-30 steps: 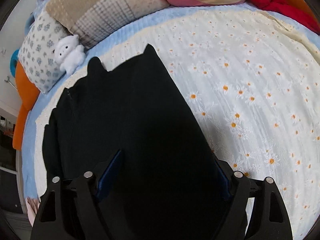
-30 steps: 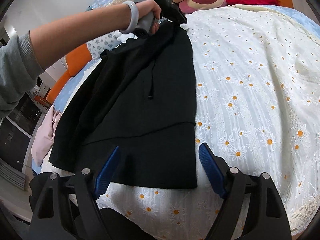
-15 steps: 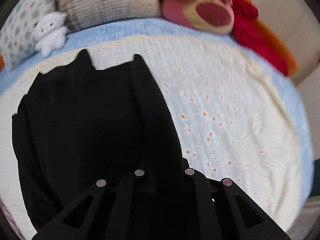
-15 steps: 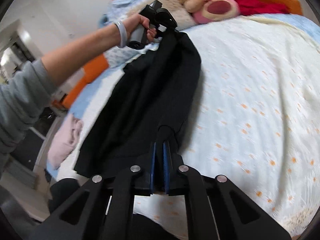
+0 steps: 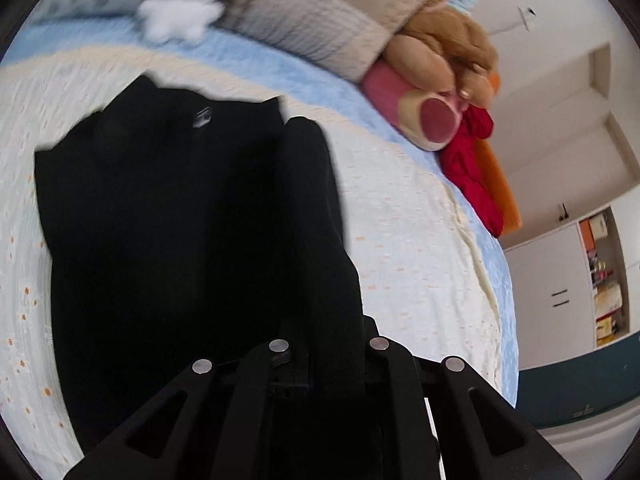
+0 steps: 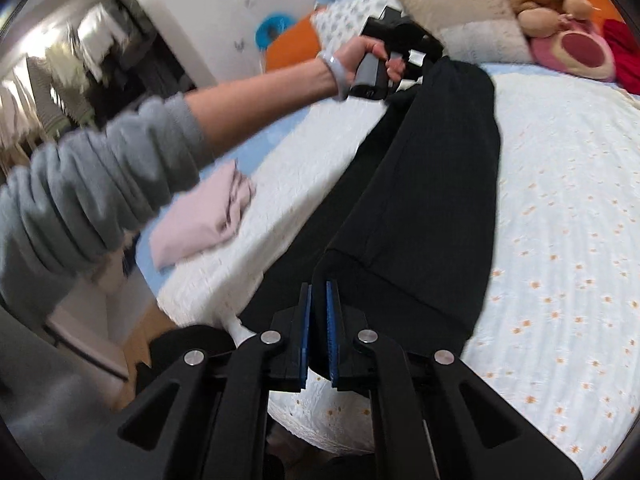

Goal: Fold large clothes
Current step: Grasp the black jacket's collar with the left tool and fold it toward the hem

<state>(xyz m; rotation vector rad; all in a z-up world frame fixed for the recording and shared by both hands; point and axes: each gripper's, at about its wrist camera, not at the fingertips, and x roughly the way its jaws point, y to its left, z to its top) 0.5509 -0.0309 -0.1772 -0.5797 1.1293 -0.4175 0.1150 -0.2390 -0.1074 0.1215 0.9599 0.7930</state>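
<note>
**Op A:** Black knit, one large garment [image 6: 436, 184], lies lengthwise on the bed's daisy-print cover [image 6: 568, 208]. I read the right gripper [image 6: 319, 304] as clamped: its blue fingers [image 6: 305, 320] stand almost together with a fold of the near hem pinched between them.

**Op B:** Agreed from my side. Left gripper [image 5: 324, 344] is closed too. In its own view the fingers are buried under black cloth, so I cannot see the pads, but the cloth runs straight up out of the closed fingers.

**Op A:** The right view shows the left unit at the far end of the garment, near the pillows, held by a hand [image 6: 360, 60] with a grey sleeve [image 6: 100, 184] pushed up the forearm and a pale bangle at the wrist.

**Op B:** Noted. So the garment is gripped at both ends, one long edge raised off the cover, the rest resting flat on the bed.

**Op A:** Surroundings: beige pillow [image 5: 320, 28], white plush toy [image 5: 180, 4], pink-and-brown plush bear [image 5: 432, 92] and red cloth [image 5: 472, 168] along the head of the bed.

**Op B:** Folded pink cloth [image 6: 204, 216] sits at the bed's left edge, apart from the black garment. Both views are motion-blurred.
</note>
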